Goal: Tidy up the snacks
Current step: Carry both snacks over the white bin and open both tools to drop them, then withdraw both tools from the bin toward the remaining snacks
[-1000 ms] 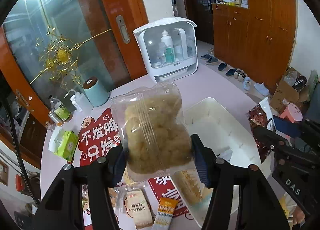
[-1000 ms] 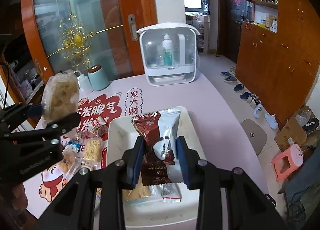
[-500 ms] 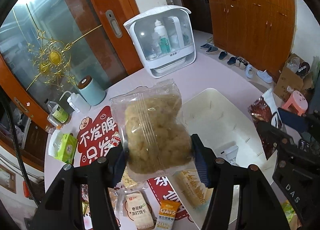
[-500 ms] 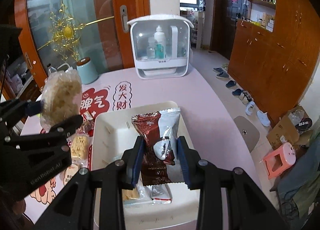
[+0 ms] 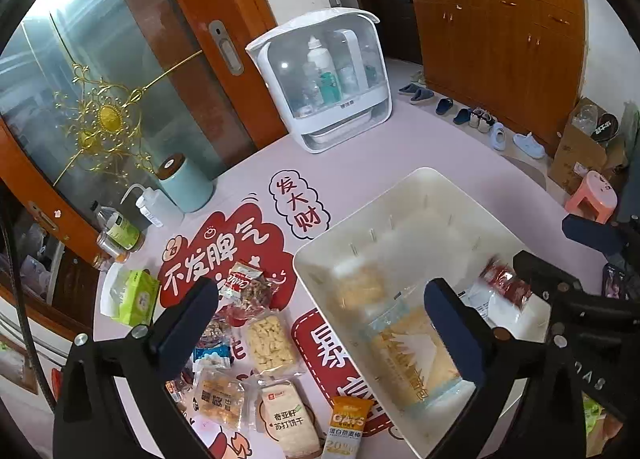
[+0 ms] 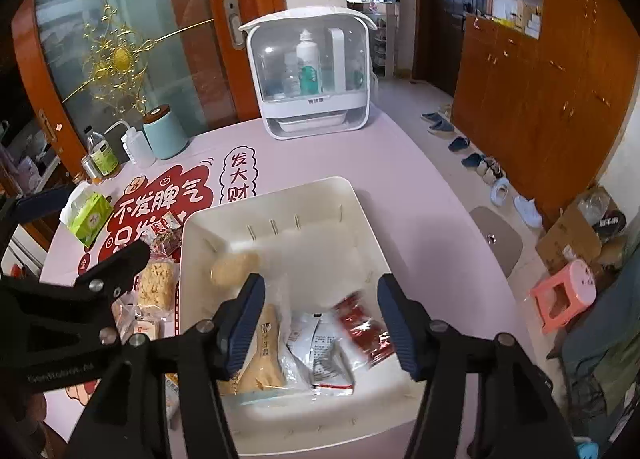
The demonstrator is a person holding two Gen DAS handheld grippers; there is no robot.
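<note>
Right wrist: right gripper (image 6: pixel 320 329) opening, above bin (image 6: pixel 280 195)

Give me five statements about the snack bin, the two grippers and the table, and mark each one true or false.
1. The white bin already holds several snack packets. True.
2. The left gripper grips a clear bag of puffs. False: its fingers are opening with nothing pressed between them; the puff bag is inside the bin.
3. The red packet is in the bin. True.
4. The right gripper is clamped on the red packet. False: its fingers are opening, clear of it.
5. No snacks remain on the table. False: several packets, including an oat bar, lie beside the bin.
</note>
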